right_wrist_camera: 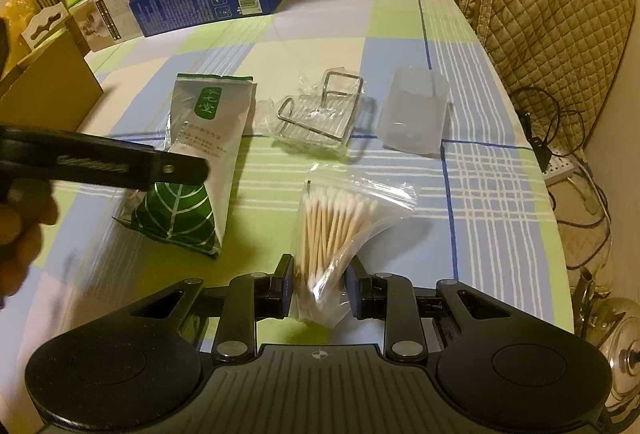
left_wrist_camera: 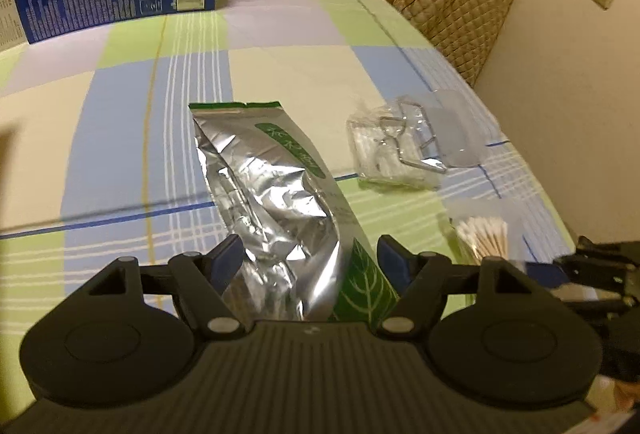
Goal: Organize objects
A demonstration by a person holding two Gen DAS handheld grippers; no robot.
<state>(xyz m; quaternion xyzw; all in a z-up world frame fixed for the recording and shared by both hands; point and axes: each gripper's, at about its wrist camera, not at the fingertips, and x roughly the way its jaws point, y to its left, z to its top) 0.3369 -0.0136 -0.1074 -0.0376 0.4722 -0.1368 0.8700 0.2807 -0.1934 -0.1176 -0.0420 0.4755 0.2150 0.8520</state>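
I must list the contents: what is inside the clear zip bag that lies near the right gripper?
The clear zip bag holds a bundle of cotton swabs with wooden sticks and white tips. Their lower ends sit between the right gripper pads, which hide the bag's bottom.

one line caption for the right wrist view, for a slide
Right gripper closed on a bag of cotton swabs on the checked tablecloth, silver-green foil pouch alongside.

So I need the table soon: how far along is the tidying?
Early. Nothing looks put away yet. In hand: the right claw is closed on the bag of cotton swabs; the left claw is open around the foil pouch, which lies on the tablecloth. Left: the wire rack in plastic and the clear cup, both untouched.
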